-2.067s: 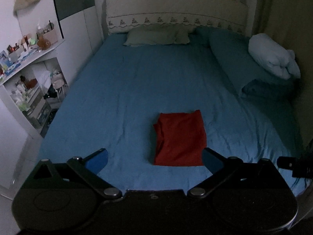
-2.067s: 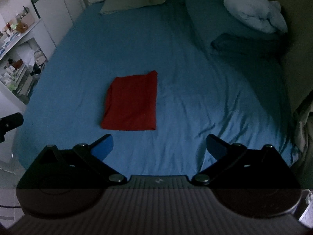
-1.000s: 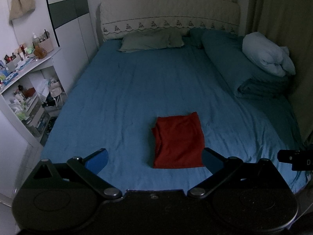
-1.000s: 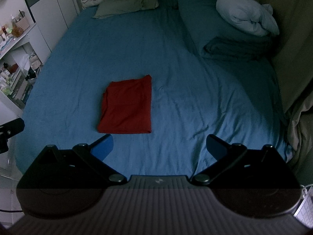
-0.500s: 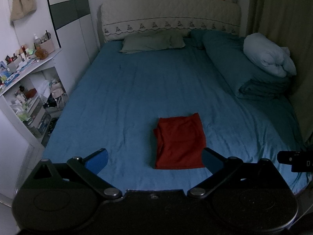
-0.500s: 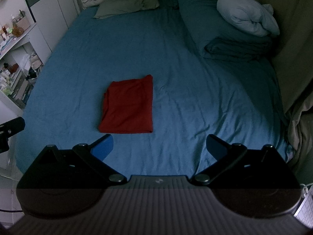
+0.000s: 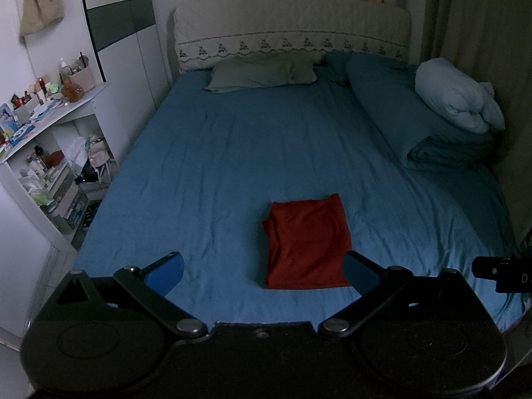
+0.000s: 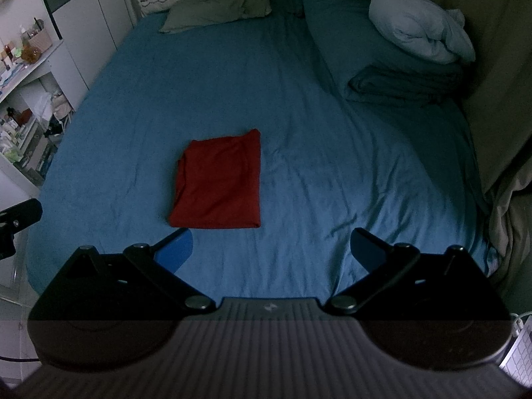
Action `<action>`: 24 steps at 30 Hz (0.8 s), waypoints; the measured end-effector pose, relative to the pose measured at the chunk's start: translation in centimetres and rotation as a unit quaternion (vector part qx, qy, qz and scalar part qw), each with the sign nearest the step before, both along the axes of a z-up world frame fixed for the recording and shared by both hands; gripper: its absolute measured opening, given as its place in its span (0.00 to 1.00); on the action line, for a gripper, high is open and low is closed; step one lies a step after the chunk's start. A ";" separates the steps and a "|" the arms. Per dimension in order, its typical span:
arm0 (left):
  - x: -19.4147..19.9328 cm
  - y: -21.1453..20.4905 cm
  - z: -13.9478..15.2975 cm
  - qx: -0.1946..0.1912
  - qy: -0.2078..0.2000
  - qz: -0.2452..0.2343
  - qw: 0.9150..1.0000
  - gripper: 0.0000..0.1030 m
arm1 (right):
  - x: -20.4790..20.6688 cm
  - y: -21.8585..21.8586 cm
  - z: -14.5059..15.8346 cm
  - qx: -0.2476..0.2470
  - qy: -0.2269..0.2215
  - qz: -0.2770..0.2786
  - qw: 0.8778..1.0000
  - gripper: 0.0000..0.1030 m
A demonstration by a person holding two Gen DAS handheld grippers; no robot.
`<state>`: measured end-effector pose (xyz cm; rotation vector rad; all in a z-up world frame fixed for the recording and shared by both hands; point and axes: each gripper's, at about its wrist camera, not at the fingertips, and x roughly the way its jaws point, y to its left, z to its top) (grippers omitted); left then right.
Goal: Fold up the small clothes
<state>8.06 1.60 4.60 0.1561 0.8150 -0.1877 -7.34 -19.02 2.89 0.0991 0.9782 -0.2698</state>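
A red garment (image 7: 307,241) lies folded into a neat rectangle on the blue bed sheet (image 7: 232,166), near the foot of the bed. It also shows in the right wrist view (image 8: 217,181). My left gripper (image 7: 262,271) is open and empty, held back from the bed's near edge with the garment just ahead between its fingers. My right gripper (image 8: 271,247) is open and empty, held above the near edge, to the right of the garment. Neither gripper touches the cloth.
A green pillow (image 7: 261,73) lies at the headboard (image 7: 289,30). A long blue bolster (image 7: 395,109) with a white rolled duvet (image 7: 455,99) runs along the right side. Cluttered white shelves (image 7: 46,133) stand left of the bed. A curtain (image 8: 498,66) hangs at right.
Both grippers have drawn back and risen slightly from the bed, so more of the room shows. The red garment has stayed in place. Both grippers stay open.
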 end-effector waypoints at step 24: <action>0.6 -0.6 0.3 0.002 -0.008 0.010 1.000 1.00 | 0.7 -0.2 0.4 0.000 -0.002 -0.001 1.000 1.00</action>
